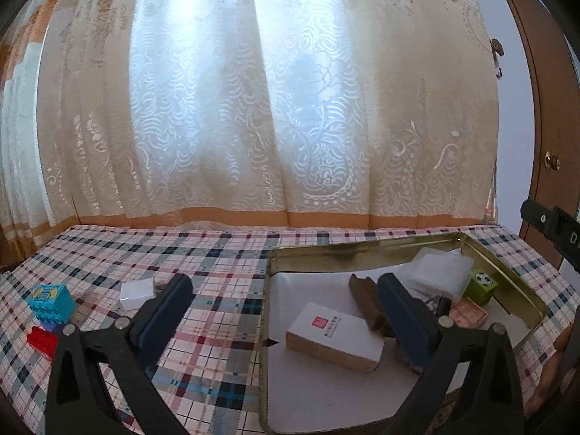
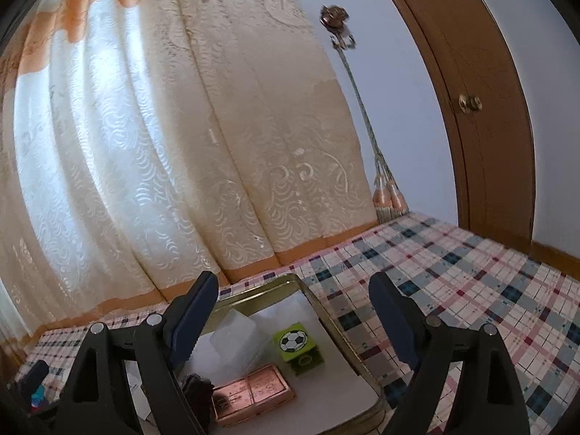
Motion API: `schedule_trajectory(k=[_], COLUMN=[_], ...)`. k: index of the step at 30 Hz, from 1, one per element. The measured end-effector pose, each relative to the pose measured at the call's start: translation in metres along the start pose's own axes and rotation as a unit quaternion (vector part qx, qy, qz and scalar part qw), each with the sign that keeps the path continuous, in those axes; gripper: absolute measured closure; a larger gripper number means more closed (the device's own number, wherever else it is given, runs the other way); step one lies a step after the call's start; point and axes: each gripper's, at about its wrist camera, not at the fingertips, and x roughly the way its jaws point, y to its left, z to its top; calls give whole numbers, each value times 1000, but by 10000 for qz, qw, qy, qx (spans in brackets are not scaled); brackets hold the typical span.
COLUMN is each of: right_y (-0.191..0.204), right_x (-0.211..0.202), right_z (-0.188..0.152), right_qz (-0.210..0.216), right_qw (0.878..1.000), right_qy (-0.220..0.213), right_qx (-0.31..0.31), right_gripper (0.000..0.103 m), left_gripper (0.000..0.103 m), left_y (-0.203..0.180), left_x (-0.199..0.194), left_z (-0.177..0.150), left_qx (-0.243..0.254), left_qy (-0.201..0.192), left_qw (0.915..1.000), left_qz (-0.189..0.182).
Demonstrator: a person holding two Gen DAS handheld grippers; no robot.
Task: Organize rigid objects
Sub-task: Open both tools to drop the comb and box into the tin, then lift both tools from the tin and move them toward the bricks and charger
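An open gold tin [image 1: 507, 272] lined in white lies on the checked tablecloth. It holds a white box with a red mark [image 1: 333, 337], a brown block [image 1: 366, 301], a clear plastic box [image 1: 435, 272], a green football cube [image 1: 484, 286] and a copper-pink bar [image 1: 467, 313]. My left gripper [image 1: 283, 282] is open over the tin's left edge with nothing between its fingers. My right gripper [image 2: 291, 282] is open above the tin's [image 2: 326, 308] far corner. Below it lie the football cube [image 2: 295, 340], the copper-pink bar [image 2: 253, 393] and the clear box [image 2: 235, 340].
On the cloth left of the tin sit a small white block [image 1: 137, 291], a blue toy brick [image 1: 50, 299] and a red brick [image 1: 41, 340]. A patterned curtain [image 1: 272, 108] hangs behind the table. A brown door [image 2: 471, 108] stands at the right.
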Motion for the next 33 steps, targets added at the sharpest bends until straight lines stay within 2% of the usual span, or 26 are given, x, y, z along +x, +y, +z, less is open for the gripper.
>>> schedule_trajectory(k=[4,10,17,33], right_y=[3,6,23,46], right_x=[-10,-9,-18,-18], right_z=[-4,-8,-13,-26], right_qz=[-25,-73,-146,30], right_qw=[9996,9996,9981,9992], right_qy=[-294,-261,-435,-44], right_qx=[8,70,-406,-398], right_gripper=[16,16,16,16], left_gripper=[0,0,0,0], left_y=[2,5,9,60], left_x=[-2,-8,-12,-20], left_z=[-1,-2,-3,-9], left_qx=[-15,4,46,-125], left_qy=[-1,-62,-114,-39], left_qw=[10000,10000,9999,9987], left_qz=[-3,58,96,500])
